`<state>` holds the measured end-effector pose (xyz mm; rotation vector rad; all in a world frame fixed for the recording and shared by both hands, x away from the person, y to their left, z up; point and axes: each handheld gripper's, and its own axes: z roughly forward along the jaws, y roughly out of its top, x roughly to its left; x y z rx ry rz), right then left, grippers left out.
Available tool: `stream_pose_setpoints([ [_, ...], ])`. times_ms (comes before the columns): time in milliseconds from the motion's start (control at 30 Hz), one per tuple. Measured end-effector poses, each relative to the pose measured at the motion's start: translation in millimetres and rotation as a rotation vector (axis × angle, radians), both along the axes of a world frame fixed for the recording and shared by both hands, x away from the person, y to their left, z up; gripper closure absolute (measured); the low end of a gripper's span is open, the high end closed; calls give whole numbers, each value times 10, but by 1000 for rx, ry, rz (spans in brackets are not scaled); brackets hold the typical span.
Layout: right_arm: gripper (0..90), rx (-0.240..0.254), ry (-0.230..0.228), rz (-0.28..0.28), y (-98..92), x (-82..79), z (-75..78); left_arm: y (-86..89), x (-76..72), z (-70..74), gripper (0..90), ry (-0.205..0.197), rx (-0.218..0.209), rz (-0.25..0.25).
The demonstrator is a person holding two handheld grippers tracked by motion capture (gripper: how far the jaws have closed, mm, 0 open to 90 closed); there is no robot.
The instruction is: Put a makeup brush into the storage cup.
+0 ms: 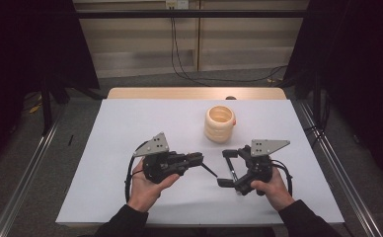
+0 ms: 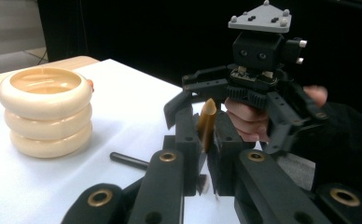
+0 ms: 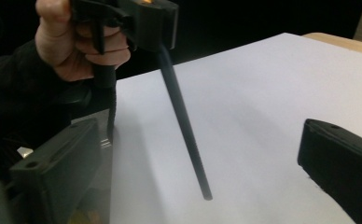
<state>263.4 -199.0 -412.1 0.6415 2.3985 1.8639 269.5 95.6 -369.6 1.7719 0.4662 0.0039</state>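
From left to right: we are gripping a thin black stick (image 1: pixel 209 170) in our left gripper (image 1: pixel 198 159), jaws clenched on its wooden-tipped end, so that its long axis is slanting down to the white table (image 1: pixel 130 128) toward our right gripper (image 1: pixel 227 168). That gripper's jaws are standing spread, nothing between them, the stick's free end lying just ahead of them. The stack of cream rings (image 1: pixel 219 124) is sitting apart, farther back.
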Motion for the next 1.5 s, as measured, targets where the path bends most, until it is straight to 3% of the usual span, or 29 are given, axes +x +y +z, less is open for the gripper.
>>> stream_pose_setpoints([
  [267,8,11,-17,4,-9,-15,-6,24,38,66,840,9,39,-3],
  [333,13,3,-27,-13,-7,-32,-12,16,47,78,840,7,73,-10],
  [667,43,-33,-34,-31,9,-101,-34,-14,75,96,840,47,136,-31],
  [767,65,-39,-38,-24,37,-99,-42,-37,87,93,840,57,150,-38],
  [833,81,-45,-33,-16,55,-103,-44,-44,79,98,840,43,159,-37],
  [900,99,-54,-36,-5,70,-105,-51,-35,83,106,840,41,143,-41],
  [967,123,-59,-36,-8,87,-101,-53,-35,83,113,839,32,177,-45],
  [1167,165,-76,-56,31,182,-136,-36,-79,86,51,840,48,187,-57],
  [1500,445,-79,-32,76,260,-98,-48,-198,49,10,840,53,181,-86],
])
